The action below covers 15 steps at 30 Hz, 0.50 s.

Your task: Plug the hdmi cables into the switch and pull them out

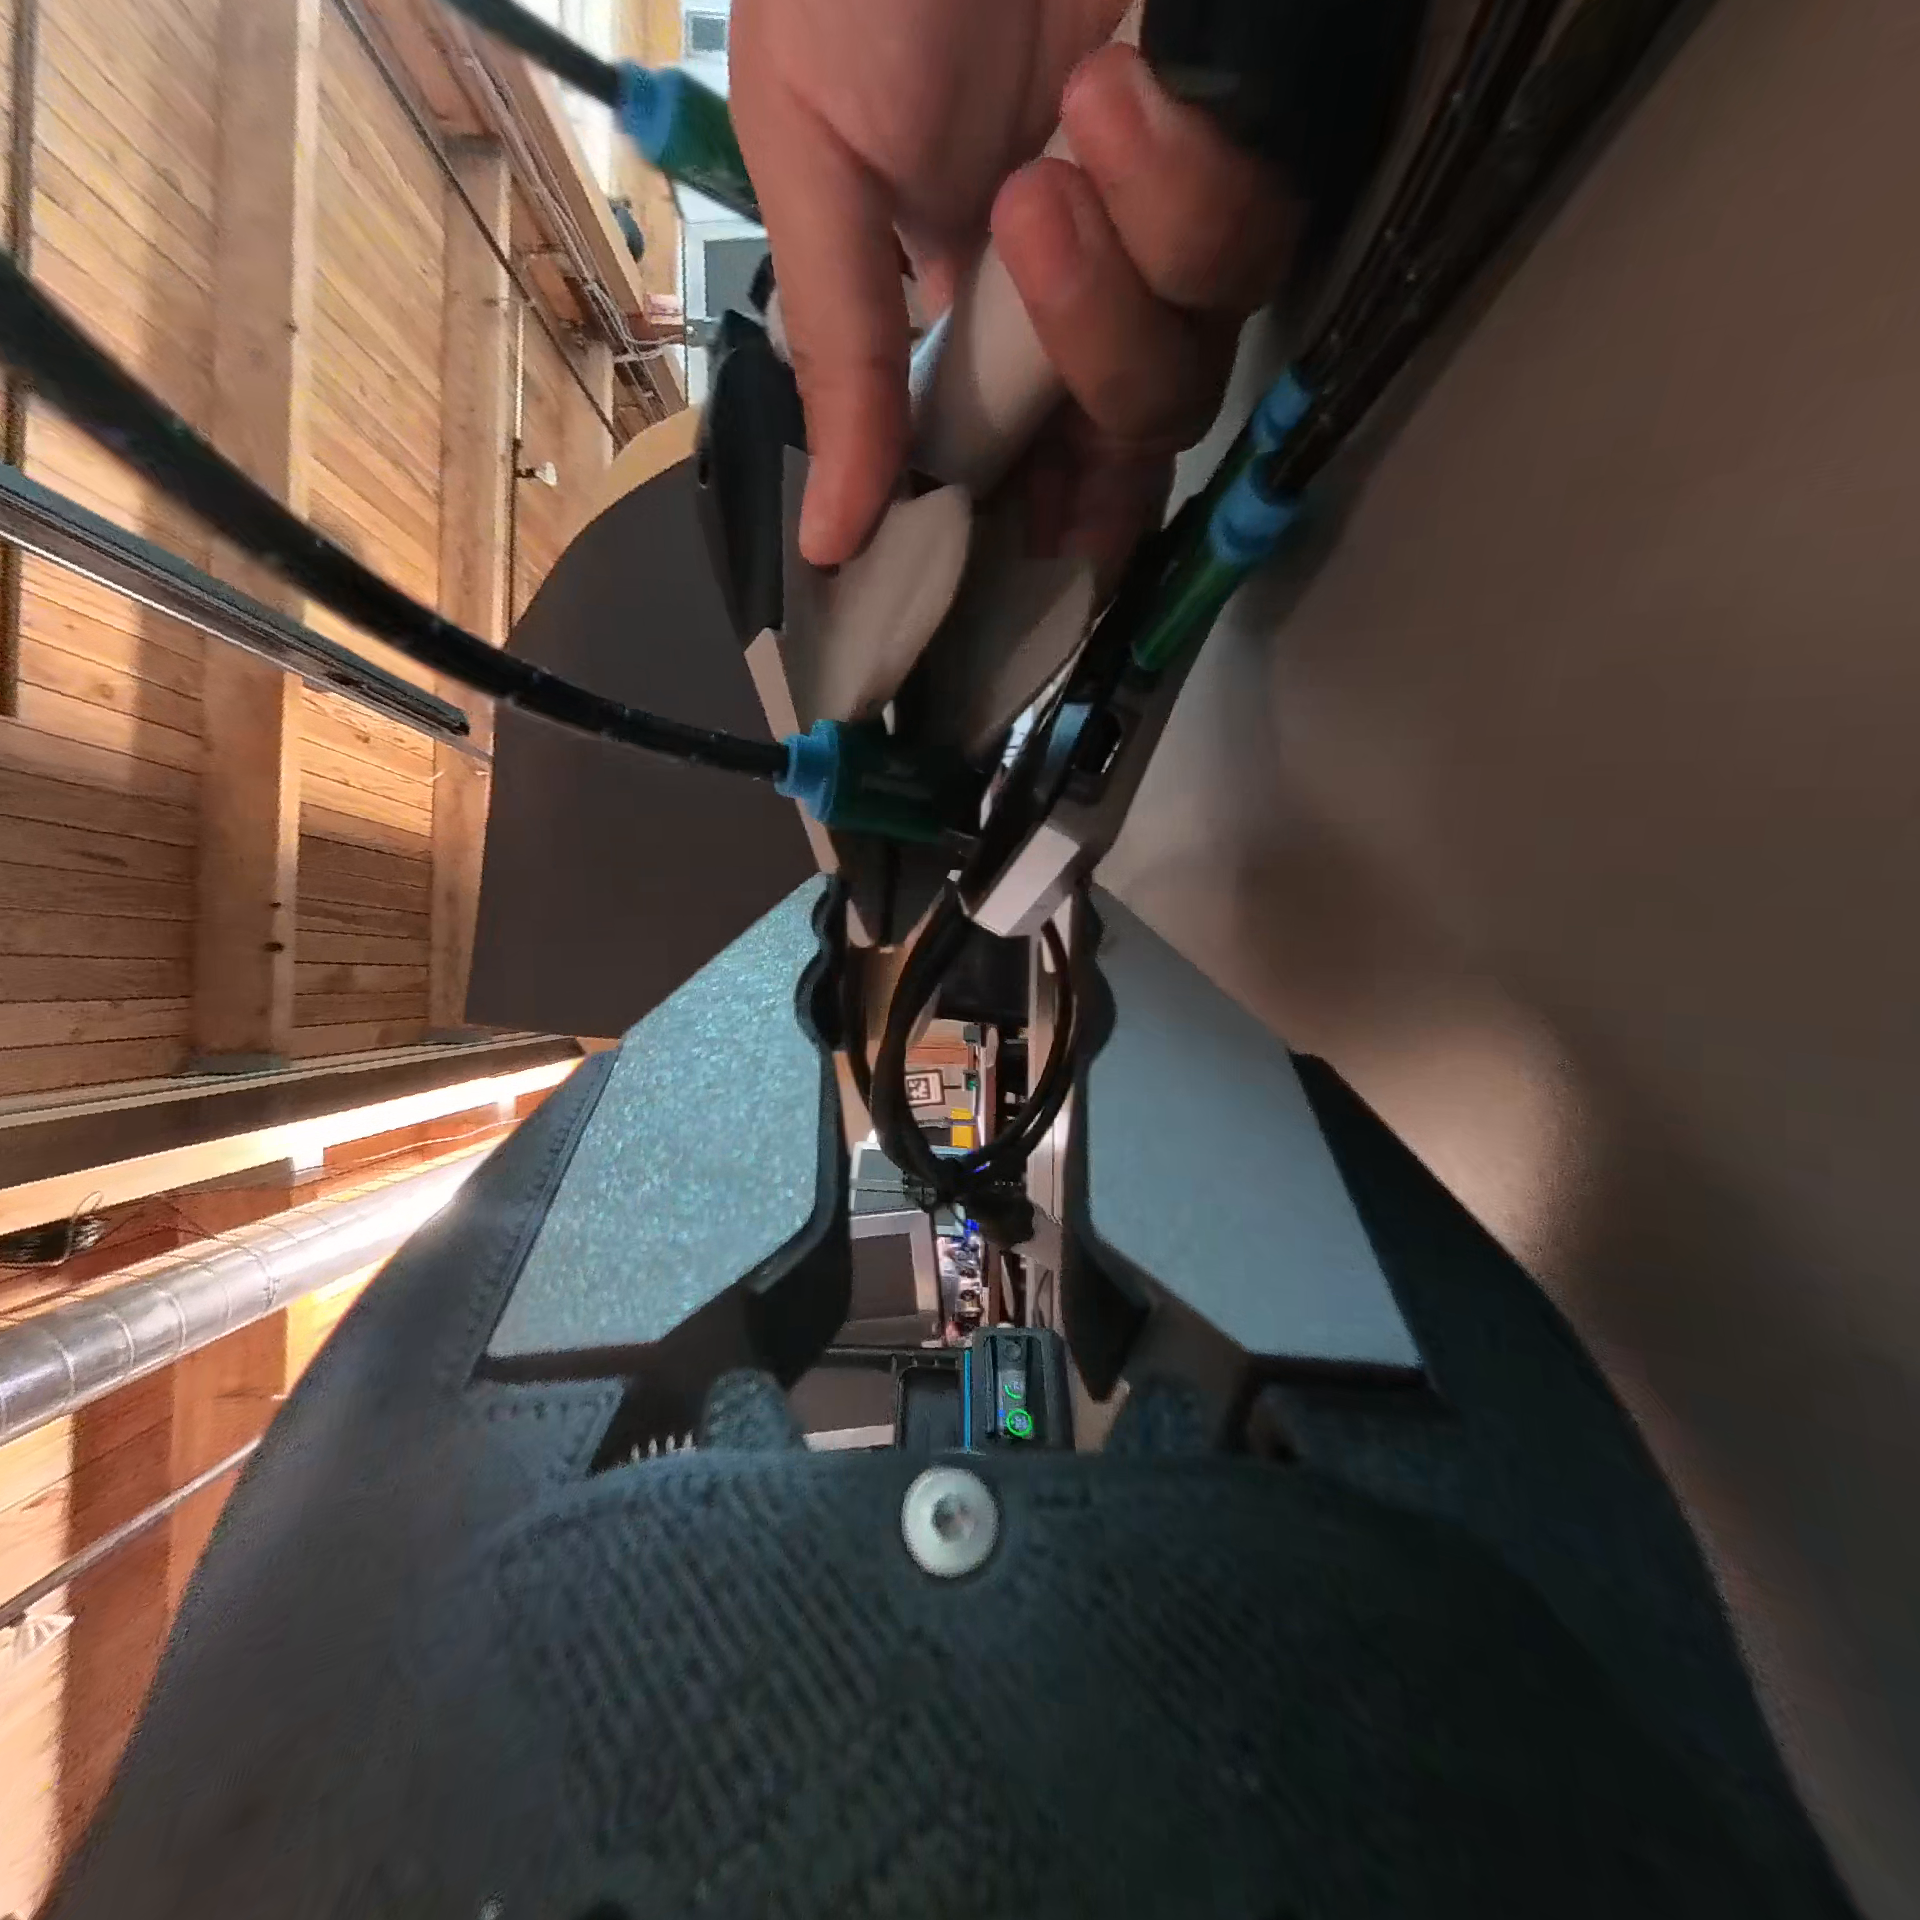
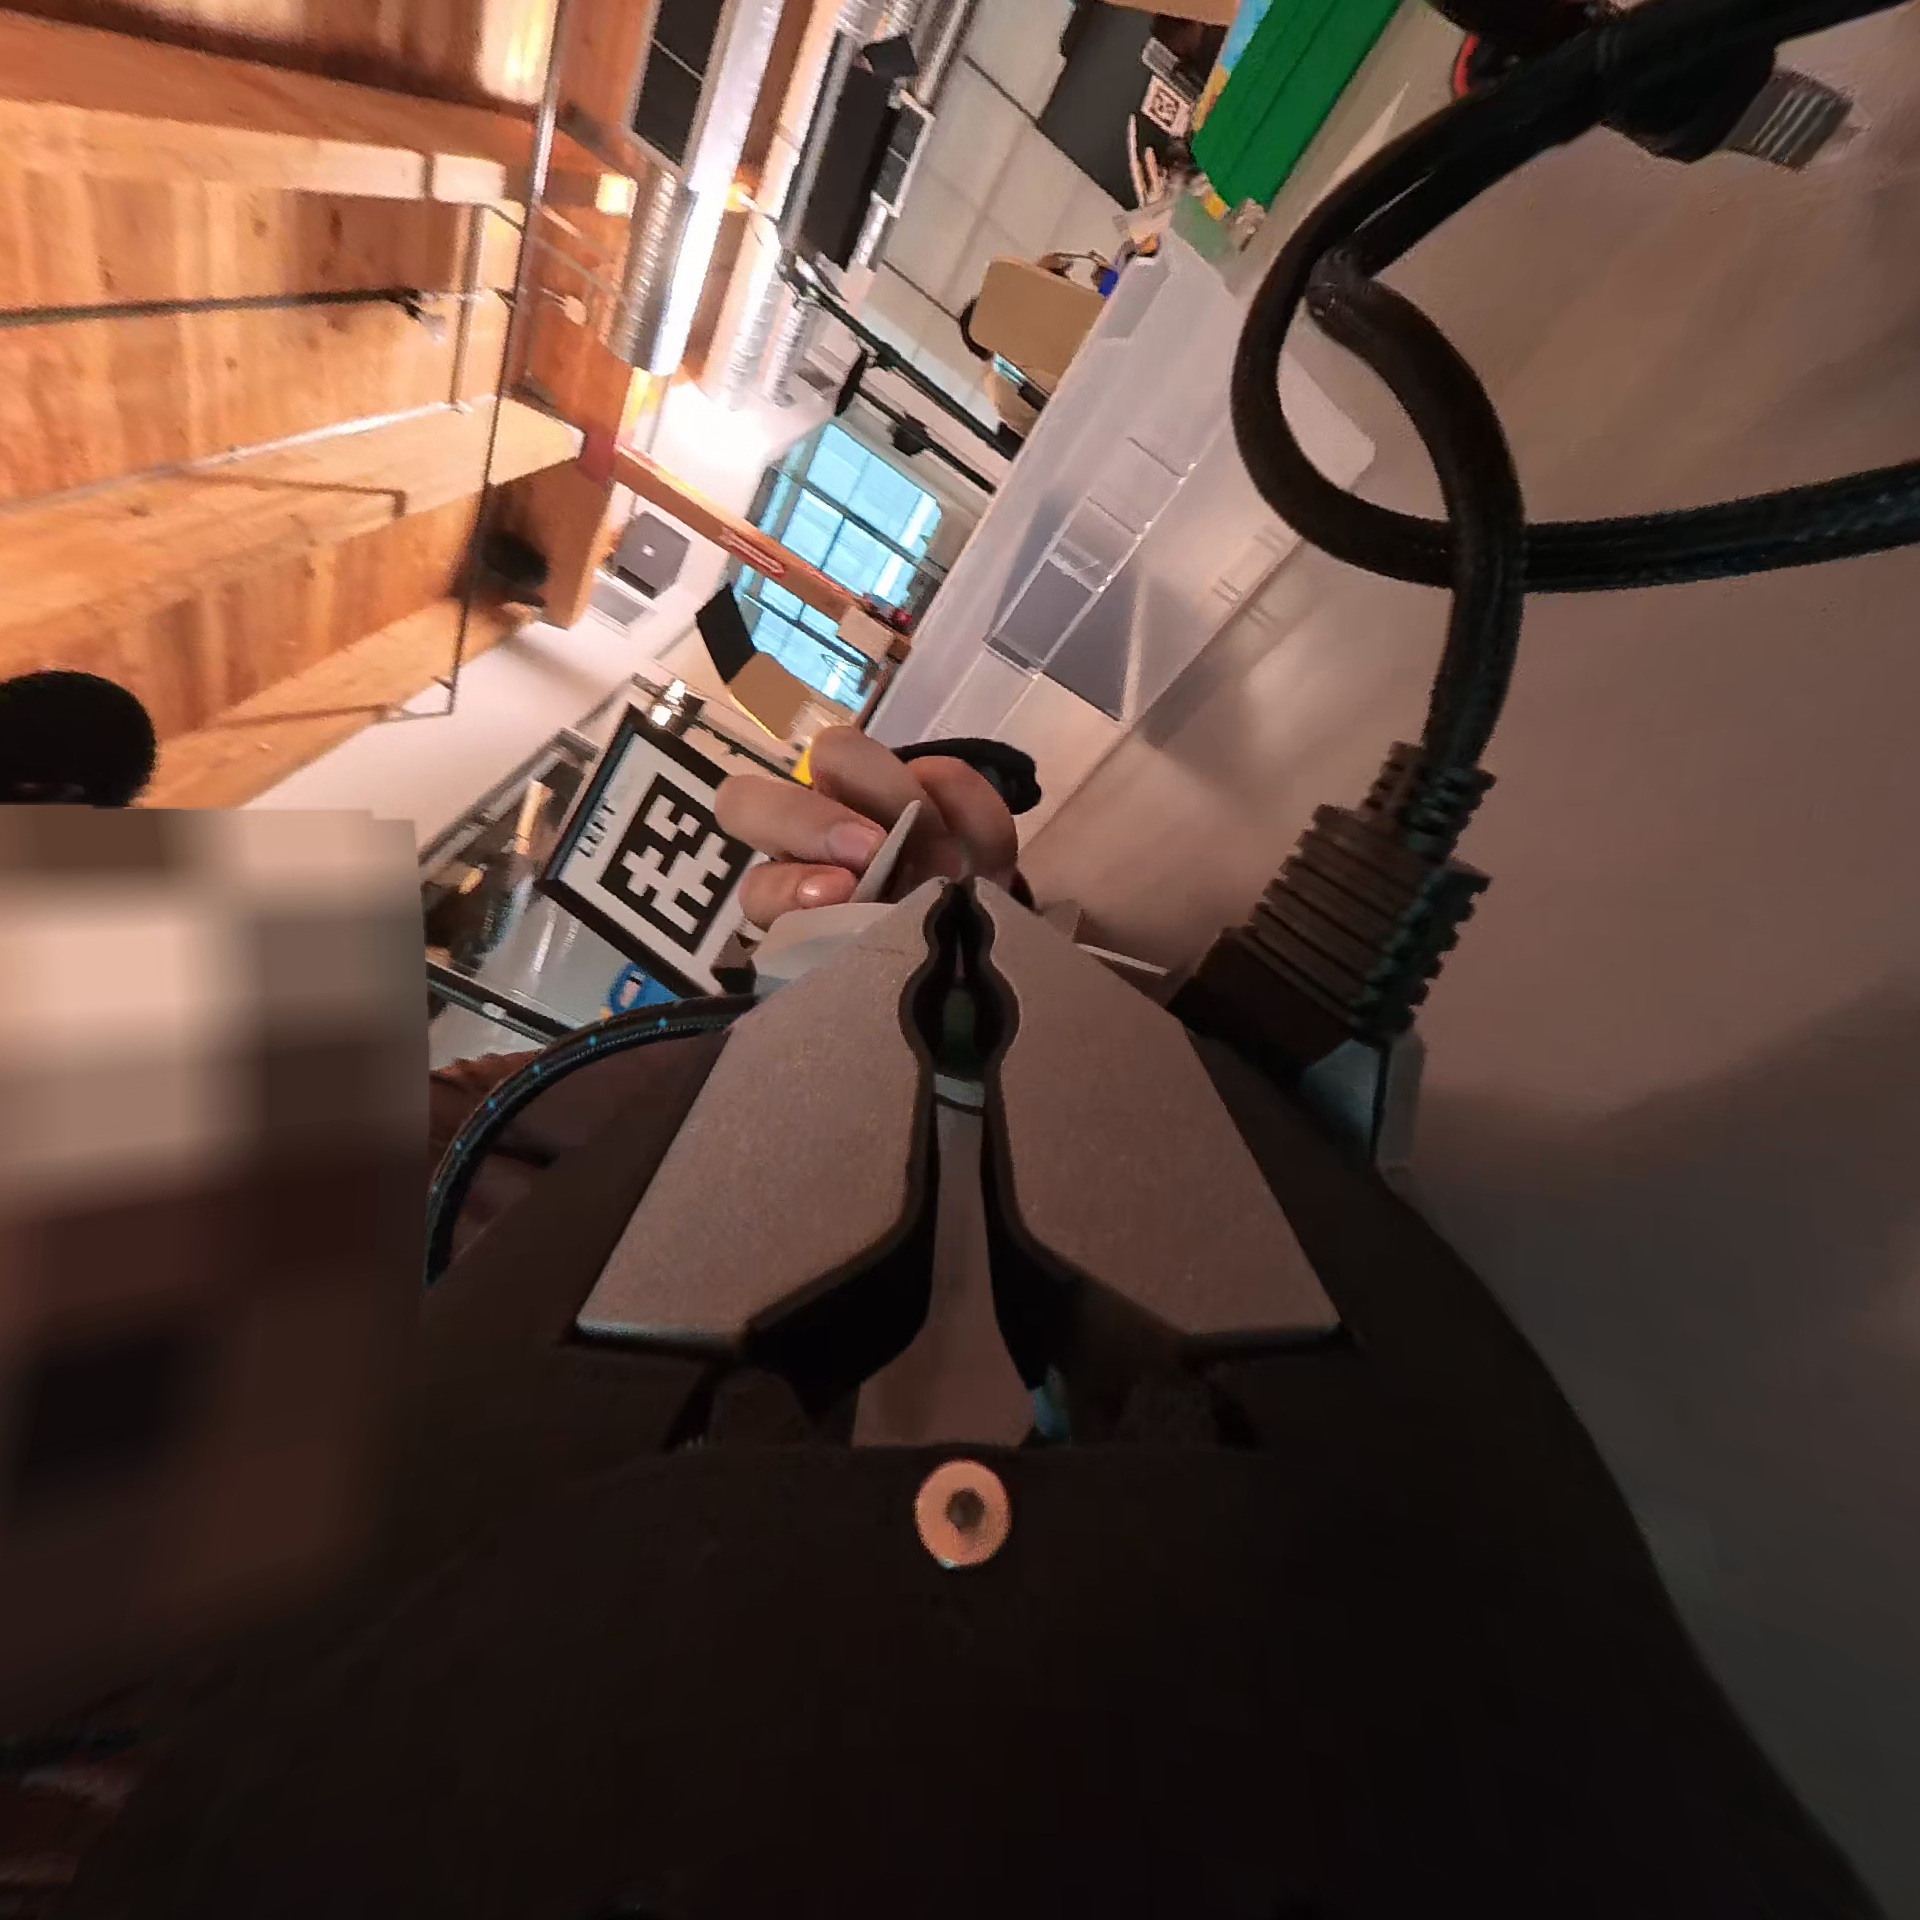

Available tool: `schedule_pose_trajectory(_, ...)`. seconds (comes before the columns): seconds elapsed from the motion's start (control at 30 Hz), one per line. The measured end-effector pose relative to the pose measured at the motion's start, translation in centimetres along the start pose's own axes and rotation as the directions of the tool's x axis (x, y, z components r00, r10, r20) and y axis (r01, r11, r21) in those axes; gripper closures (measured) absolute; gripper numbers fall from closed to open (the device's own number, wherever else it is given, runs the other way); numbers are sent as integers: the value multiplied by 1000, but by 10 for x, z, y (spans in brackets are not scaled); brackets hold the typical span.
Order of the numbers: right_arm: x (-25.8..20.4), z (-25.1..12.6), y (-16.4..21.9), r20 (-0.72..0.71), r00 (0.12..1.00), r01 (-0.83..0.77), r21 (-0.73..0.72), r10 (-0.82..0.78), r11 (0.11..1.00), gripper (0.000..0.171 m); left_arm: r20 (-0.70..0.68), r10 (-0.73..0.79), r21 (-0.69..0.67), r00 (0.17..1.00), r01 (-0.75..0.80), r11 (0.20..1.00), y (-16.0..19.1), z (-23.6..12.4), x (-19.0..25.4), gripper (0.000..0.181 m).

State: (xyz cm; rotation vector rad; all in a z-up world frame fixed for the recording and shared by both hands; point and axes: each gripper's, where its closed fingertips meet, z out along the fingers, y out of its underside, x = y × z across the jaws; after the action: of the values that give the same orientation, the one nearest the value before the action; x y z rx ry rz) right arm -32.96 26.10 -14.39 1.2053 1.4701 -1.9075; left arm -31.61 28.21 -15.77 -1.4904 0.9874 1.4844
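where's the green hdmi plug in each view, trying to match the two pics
Left wrist view: the green plug sits at centre, just above the left gripper, pinched by the right gripper that a hand holds.
Right wrist view: only a green sliver shows at centre, between the right gripper's shut fingers.
Shared landmark: the wooden ceiling at left in both.

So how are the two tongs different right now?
Gap: the left tongs stand spread wide, while the right tongs are pinched almost shut.
Load: the left tongs grip nothing, and only a loop of black cable shows through their gap; the right tongs clamp a green HDMI plug.
Shared: both have the same flat grey fingers with wavy notched tips.
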Motion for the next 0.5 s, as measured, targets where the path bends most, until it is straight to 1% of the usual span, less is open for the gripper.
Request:
schedule_pose_trajectory(0.03, -1, -1, -2, 17, 1000, -15, 16, 15, 1000, 171, 4, -7, 3, 1000, 7, 1000, -1, 0, -1, 144)
schedule_pose_trajectory(0.1, -5, -6, -11, 65, 997, -52, 75, 47, 996, 171, -6, -20, 16, 1000, 20, 1000, -4, -1, 0, 158)
schedule_pose_trajectory(0.17, -5, -15, -22, 95, 993, -89, 151, 75, 985, 171, -10, -8, 31, 1000, 9, 999, -7, 0, 2, 163)
schedule_pose_trajectory(0.2, -5, -18, -26, 107, 991, -102, 175, 84, 979, 171, -18, 2, 36, 1000, -1, 999, -9, 0, 4, 163)
schedule_pose_trajectory(0.27, -4, -20, -25, 116, 988, -123, 170, 104, 978, 171, -24, 13, 46, 1000, -12, 999, -12, -1, 7, 163)
schedule_pose_trajectory(0.37, -3, -14, -21, 128, 983, -152, 139, 134, 979, 171, -40, 23, 72, 999, -21, 997, -17, -2, 12, 156)
schedule_pose_trajectory(0.43, -5, -11, -22, 178, 968, -201, 141, 175, 970, 171, -61, 33, 92, 998, -28, 995, -23, -2, 18, 153)
schedule_pose_trajectory(0.5, -10, -11, -24, 247, 945, -253, 136, 214, 958, 171, -82, 24, 92, 996, -17, 996, -26, -3, 21, 155)
